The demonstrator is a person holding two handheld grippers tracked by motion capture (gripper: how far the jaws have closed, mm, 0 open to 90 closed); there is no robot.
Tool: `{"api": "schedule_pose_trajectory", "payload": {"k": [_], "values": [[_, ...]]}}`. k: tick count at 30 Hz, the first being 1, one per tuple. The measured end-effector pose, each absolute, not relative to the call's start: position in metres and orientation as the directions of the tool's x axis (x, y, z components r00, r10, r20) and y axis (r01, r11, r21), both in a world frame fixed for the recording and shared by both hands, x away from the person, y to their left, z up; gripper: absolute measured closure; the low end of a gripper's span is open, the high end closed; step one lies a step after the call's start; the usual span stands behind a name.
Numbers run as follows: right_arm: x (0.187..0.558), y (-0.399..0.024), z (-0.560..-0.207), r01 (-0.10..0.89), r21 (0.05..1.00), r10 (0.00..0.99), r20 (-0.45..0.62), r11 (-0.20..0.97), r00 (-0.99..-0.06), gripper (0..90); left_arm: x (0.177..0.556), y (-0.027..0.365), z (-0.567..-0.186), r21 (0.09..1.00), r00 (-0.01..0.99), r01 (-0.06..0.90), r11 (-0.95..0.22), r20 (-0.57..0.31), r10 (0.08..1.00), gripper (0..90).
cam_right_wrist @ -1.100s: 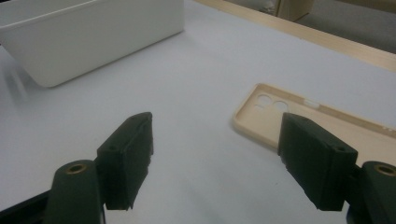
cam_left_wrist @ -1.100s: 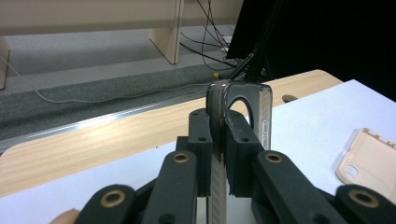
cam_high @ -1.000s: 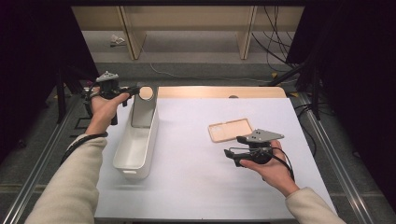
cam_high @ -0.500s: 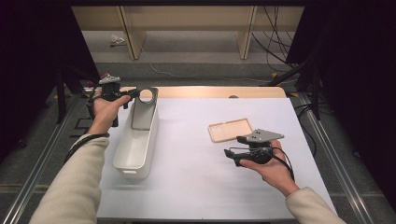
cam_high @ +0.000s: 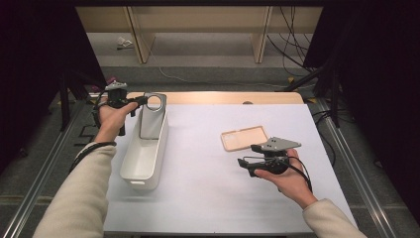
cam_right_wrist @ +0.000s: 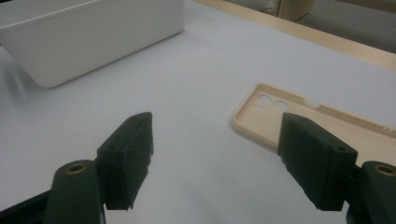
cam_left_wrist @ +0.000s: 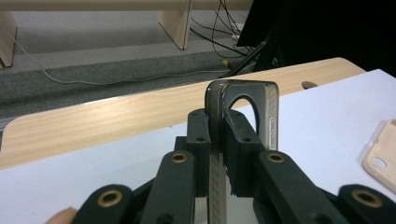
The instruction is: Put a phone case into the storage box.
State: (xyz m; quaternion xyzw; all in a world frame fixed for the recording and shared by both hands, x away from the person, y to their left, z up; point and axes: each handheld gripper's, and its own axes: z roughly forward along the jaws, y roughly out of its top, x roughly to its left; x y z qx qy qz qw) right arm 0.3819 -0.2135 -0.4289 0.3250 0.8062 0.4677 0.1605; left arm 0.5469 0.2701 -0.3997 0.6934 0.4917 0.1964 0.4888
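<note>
White tabletop (cam_high: 208, 198): L tool (cam_left_wrist: 212, 140) clamps grey case (cam_left_wrist: 243, 100); R tool (cam_right_wrist: 215, 154) apart.

We wear cream long sleeves. Our left claw (cam_high: 141, 101) and right claw (cam_high: 242, 162) are black, each with 2 blocky jaws, brass-ringed pivot screws, a trailing black cable and a grey 3-cornered plate on top.

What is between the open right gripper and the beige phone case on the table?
Nothing visible is. The right gripper has its jaws open just short of the beige phone case, which lies flat on the white table top. Between them is bare table. The white bin sits far off to the side.
</note>
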Motion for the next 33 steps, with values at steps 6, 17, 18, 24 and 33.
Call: {"api": "schedule_pose_trajectory", "payload": {"k": [6,17,18,24,33], "values": [[0.3822,-0.2136,-0.429,0.374,0.859,0.674,0.046,0.351,-0.737,27.5,0.5474,0.2716,-0.4027,0.865,0.43,0.498,-0.063,-0.183,0.884,79.3],[0.382,-0.2133,-0.4291,0.374,0.857,0.673,0.045,0.353,-0.738,27.4,0.5496,0.2701,-0.405,0.854,0.402,0.51,-0.106,-0.127,0.907,76.3],[0.382,-0.2133,-0.429,0.374,0.858,0.673,0.045,0.353,-0.739,27.4,0.5499,0.2698,-0.4049,0.851,0.398,0.512,-0.114,-0.117,0.91,75.8],[0.382,-0.2138,-0.4286,0.373,0.859,0.674,0.044,0.352,-0.738,27.4,0.5509,0.2675,-0.4049,0.844,0.385,0.52,-0.135,-0.09,0.919,71.2],[0.3823,-0.214,-0.4288,0.373,0.858,0.675,0.043,0.353,-0.737,27.1,0.5505,0.2652,-0.4005,0.83,0.345,0.542,-0.134,-0.074,0.936,46.2]]}}
